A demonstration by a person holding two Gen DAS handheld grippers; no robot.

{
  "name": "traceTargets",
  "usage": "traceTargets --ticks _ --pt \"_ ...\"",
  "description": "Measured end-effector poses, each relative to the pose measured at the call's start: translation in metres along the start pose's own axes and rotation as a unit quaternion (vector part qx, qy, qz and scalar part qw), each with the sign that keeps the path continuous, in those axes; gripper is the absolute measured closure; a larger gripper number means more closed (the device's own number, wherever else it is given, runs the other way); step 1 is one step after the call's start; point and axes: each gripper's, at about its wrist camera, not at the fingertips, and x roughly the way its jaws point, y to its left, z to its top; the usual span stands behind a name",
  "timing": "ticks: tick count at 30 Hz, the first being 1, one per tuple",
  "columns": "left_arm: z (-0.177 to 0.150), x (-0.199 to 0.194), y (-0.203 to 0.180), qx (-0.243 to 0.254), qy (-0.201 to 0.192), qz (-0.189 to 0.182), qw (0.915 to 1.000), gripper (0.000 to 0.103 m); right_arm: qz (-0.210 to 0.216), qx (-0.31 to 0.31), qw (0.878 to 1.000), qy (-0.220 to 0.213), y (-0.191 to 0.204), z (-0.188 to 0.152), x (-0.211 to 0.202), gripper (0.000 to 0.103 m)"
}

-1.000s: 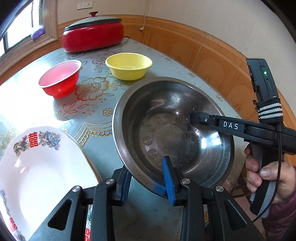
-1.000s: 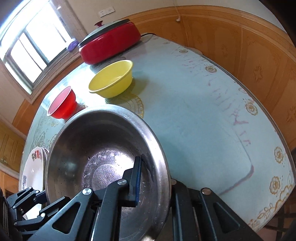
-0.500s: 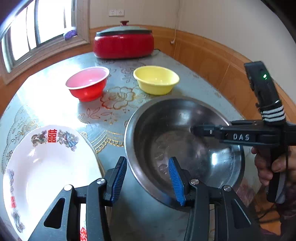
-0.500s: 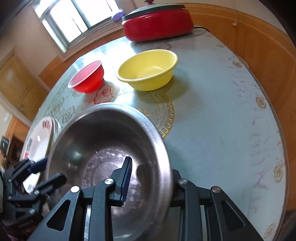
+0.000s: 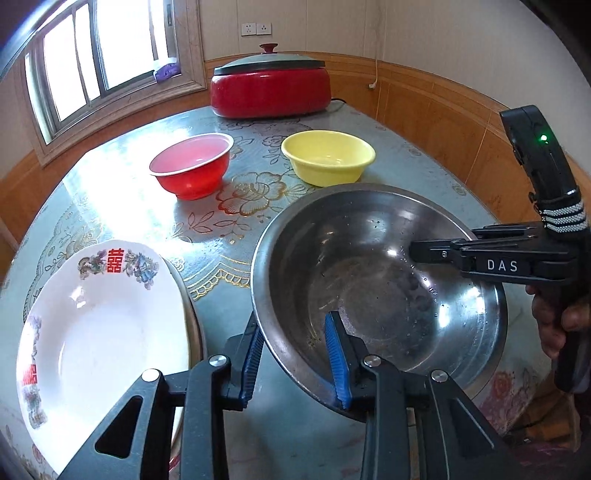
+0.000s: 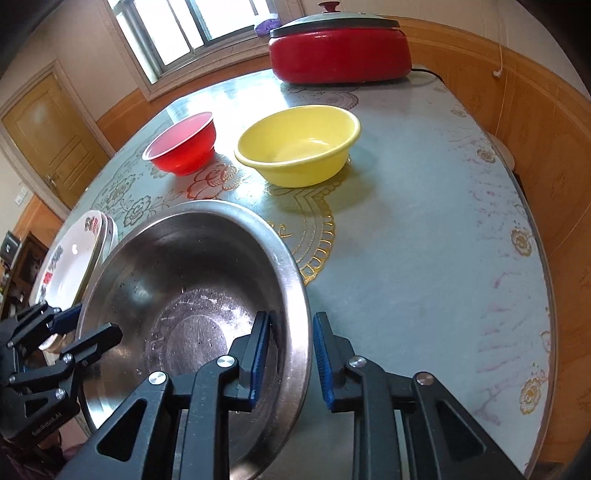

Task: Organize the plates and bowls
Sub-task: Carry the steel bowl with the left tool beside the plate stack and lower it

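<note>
Round worktop (image 6: pixel 424 229) covered in pale blue-green cloth with gold and red floral print; glare from daylight across its far left portion. Walls: cream plaster above, orange-brown wood wainscot (image 5: pixel 436 107) below, running behind the worktop. Window (image 5: pixel 92 59) with metal bars at left, bright daylight outside; a purple item (image 5: pixel 166 70) lies on its sill. Double wall socket (image 5: pixel 256 28) above the wainscot, centre rear. A thin white cord (image 5: pixel 376 74) hangs down the right-hand wall. Panelled wooden door (image 6: pixel 48 140), closed, in the left wall in the right wrist view. Dark furniture (image 6: pixel 22 258) at that view's left edge, detail unclear.
</note>
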Motion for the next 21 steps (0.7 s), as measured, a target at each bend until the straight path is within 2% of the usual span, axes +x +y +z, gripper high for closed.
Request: traceTargets --ticks 5,9,15,17,21 --pt "0.003 -0.004 0.005 -0.005 -0.005 -0.012 0.9999 0.067 0.003 -0.010 1.000 0.002 -0.003 -0.002 -0.003 0.080" --pt "0.002 -0.010 0.011 -0.015 -0.014 -0.013 0.9997 0.067 -0.012 -0.042 0.999 0.007 0.003 -0.005 -0.005 0.080" --pt "0.002 -0.013 0.014 -0.018 -0.016 -0.014 0.9996 0.067 -0.022 -0.047 0.999 0.014 0.003 -0.006 -0.006 0.080" --pt "0.002 -0.014 0.013 -0.016 -0.014 -0.018 0.9996 0.068 -0.014 -0.045 0.999 0.018 0.003 -0.006 -0.006 0.080" --pt "0.004 -0.017 0.012 -0.017 -0.015 -0.034 0.9991 0.068 0.010 -0.013 1.000 -0.001 -0.007 -0.003 -0.013 0.072"
